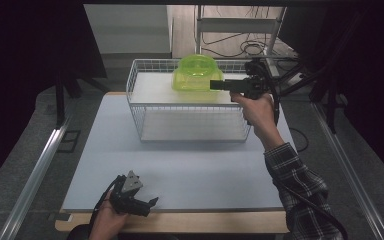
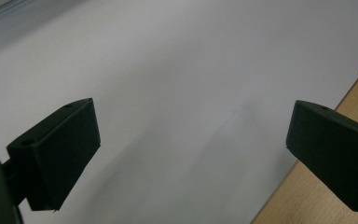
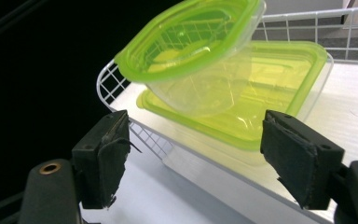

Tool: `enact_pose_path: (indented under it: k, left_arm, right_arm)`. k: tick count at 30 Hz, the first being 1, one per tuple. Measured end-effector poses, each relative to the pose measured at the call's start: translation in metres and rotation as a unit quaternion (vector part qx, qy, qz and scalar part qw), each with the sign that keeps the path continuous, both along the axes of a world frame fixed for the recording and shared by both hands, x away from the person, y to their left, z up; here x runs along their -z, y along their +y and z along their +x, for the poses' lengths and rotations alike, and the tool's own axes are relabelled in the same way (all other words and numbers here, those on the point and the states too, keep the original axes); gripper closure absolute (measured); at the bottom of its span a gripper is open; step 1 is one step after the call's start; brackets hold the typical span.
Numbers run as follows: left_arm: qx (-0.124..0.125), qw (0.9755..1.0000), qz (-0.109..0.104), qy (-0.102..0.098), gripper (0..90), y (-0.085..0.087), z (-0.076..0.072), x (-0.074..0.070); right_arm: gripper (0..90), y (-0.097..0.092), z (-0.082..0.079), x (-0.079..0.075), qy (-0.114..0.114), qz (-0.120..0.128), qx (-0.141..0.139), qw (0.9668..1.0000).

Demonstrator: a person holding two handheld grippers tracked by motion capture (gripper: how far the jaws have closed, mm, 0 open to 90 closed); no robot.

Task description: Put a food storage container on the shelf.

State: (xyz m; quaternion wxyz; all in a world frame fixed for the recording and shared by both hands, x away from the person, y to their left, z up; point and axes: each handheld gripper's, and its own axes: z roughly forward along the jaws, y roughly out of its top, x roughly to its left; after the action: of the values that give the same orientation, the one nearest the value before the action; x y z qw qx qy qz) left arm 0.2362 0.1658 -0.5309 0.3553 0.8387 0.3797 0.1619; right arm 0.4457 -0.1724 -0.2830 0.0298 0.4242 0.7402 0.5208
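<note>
A small clear container with a green lid (image 3: 191, 42) leans tilted on top of a larger, flat green-lidded container (image 3: 279, 84). Both rest on the white upper shelf of a wire rack (image 1: 135, 95); in the high view they read as one green stack (image 1: 196, 72). My right gripper (image 1: 214, 85) is held level just right of the stack, pointing at it. In its own view the right gripper (image 3: 198, 126) stands open, with the containers a little ahead of its pads and nothing pressed. My left gripper (image 1: 152, 202) rests low at the table's front left, open (image 2: 191, 140) over bare mat.
A white mat (image 1: 190, 165) covers the table, with a wooden strip (image 2: 349, 93) along its front edge. The rack's wire rim (image 3: 107, 79) rises around the shelf. Dark curtains, a metal rail and cables surround the table.
</note>
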Motion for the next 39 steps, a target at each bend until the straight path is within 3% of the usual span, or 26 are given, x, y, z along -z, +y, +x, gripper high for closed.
enact_pose_path:
  k: [10,18,39]
  left_arm:
    - [0.001,1.0000,0.002,0.000,2.4,0.000,0.000,0.000]
    - [0.000,1.0000,0.003,-0.002,2.4,-0.001,0.000,0.001]
    - [0.001,1.0000,0.009,-0.002,2.4,-0.001,0.000,0.001]
  right_arm:
    - [21.3,-0.006,-0.006,0.013,-0.005,-0.008,-0.007,0.9999]
    - [19.0,-0.007,-0.013,0.025,-0.017,-0.029,-0.019,0.9993]
    - [17.2,-0.015,-0.026,0.055,-0.014,-0.061,-0.031,0.9976]
